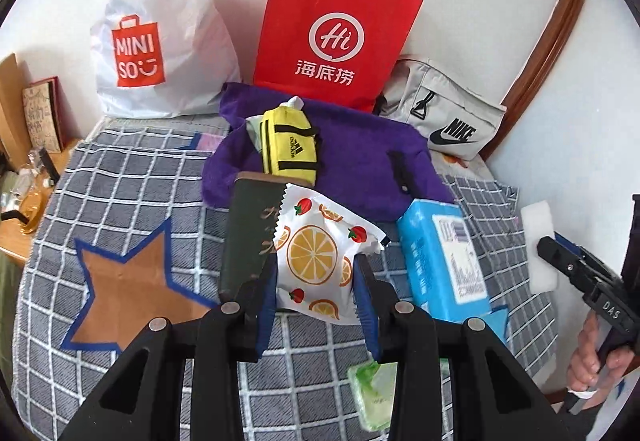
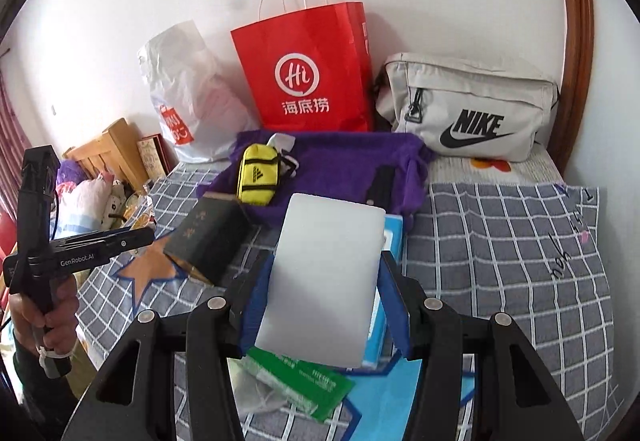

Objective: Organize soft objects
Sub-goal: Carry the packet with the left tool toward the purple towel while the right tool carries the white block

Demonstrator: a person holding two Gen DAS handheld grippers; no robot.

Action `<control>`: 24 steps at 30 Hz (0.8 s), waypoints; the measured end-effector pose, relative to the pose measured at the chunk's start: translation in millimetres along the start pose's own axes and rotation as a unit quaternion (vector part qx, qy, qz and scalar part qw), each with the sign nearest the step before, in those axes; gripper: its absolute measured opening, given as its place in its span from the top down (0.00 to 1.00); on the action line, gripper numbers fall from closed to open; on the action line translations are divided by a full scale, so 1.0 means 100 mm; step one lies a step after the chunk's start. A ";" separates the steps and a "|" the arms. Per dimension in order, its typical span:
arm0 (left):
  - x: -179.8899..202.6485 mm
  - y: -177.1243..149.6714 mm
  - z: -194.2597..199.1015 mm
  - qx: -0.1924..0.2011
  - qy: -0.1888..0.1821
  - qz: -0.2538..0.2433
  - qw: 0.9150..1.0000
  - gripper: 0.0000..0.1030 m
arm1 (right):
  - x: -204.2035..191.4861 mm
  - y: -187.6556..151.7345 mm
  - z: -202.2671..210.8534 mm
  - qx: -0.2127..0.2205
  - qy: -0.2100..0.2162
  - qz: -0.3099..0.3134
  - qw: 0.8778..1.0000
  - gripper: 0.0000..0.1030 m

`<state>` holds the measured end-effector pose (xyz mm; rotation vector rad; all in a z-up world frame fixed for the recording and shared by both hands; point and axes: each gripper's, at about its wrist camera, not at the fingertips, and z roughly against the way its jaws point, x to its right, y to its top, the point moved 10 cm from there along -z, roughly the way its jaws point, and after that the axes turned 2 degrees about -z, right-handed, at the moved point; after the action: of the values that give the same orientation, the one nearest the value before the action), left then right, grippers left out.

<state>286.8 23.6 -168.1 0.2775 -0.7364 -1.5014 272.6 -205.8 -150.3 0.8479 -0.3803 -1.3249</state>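
Fingers on my left gripper were clamped on the fruit-print packet, right gripper on the white sponge block, both above the bed, purple pouch straight ahead, long axis crosswise.

We hold the left gripper tilted downward, its blue-padded jaws drawn partway together and pressing on both sides of a fruit-printed packet. Our right gripper also points downward, its jaws set wider and clamped on the two edges of a white foam block. Each wrist view catches the other tool at its edge: our right hand wrapped around its handle, our left hand fisted around its own.
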 end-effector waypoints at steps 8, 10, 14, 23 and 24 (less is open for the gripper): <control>-0.06 0.33 -0.31 -0.010 0.014 0.007 1.000 0.67 | 0.10 0.47 -0.28 0.008 -0.002 -0.005 1.000 0.50; -0.07 0.40 -0.39 -0.013 0.012 0.011 1.000 0.67 | 0.10 0.57 -0.38 0.008 -0.002 -0.001 1.000 0.50; -0.11 0.57 -0.52 -0.019 0.013 0.019 1.000 0.67 | 0.11 0.76 -0.59 0.003 0.003 0.000 1.000 0.50; -0.06 0.95 -0.86 -0.029 0.003 0.011 1.000 0.66 | 0.10 1.15 -1.12 -0.012 0.020 0.008 1.000 0.50; -0.06 0.97 -0.90 -0.030 -0.002 0.012 0.999 0.66 | 0.10 1.17 -1.18 -0.014 0.018 0.009 1.000 0.50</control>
<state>418.1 13.3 -180.0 0.2190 -0.6934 -1.4986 436.0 -176.4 -144.9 0.8430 -0.3399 -1.2941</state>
